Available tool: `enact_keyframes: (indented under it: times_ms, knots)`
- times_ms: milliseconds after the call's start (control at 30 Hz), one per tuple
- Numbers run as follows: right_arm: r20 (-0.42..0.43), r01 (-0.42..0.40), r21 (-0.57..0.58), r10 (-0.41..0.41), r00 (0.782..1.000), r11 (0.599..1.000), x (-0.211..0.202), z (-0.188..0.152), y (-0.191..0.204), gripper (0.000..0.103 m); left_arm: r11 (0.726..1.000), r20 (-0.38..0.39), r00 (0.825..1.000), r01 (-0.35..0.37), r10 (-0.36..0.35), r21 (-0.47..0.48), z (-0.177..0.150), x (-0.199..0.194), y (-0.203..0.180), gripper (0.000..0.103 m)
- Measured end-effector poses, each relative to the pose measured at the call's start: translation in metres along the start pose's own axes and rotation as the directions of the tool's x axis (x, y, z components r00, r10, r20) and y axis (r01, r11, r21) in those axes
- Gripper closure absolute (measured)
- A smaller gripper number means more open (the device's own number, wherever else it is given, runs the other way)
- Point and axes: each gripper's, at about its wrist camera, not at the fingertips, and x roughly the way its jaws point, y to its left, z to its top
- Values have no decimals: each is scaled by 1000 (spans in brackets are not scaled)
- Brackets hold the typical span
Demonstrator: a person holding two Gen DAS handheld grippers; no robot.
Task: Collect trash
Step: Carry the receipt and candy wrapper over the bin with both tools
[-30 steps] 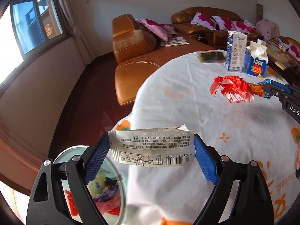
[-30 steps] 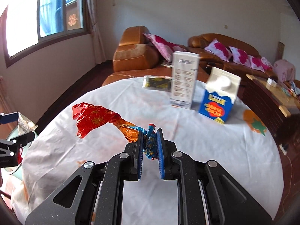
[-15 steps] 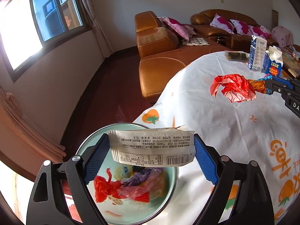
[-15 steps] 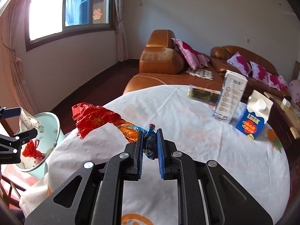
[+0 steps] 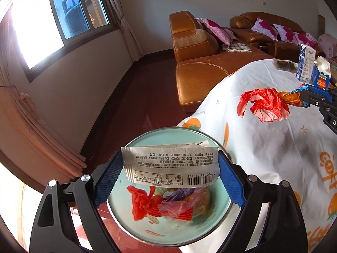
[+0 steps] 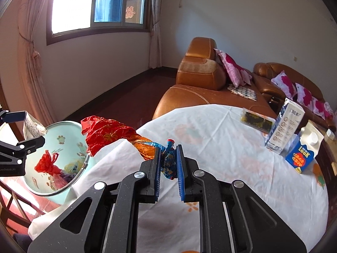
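Two wrappers are in hand, one per tongs. Left wrist view: left tongs (image 5: 170,168) clamp a white wrapper (image 5: 170,166) by its two side edges, stretched flat right above the bin (image 5: 134,145), which sits off the near left edge of the surface (image 5: 263,147) with red and coloured trash inside. Best move, I'd judge: dip a little, then spread the tongs so it falls inside the rim, not onto the floor. Right wrist view: right tongs (image 6: 169,164) pinch the blue twisted end of a red wrapper (image 6: 109,135), held over the surface; bin lies far left. Carry it over the rim before letting go. Two cartons (image 6: 294,139) stand far right.
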Motion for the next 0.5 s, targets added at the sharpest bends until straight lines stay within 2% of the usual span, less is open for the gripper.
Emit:
enact_keyframes:
  times_ms: [500]
  knots:
    - [3, -50, -99, 51, 999, 994, 6, 9, 47, 89, 998, -20, 998, -52, 52, -17, -16, 2, 32, 17]
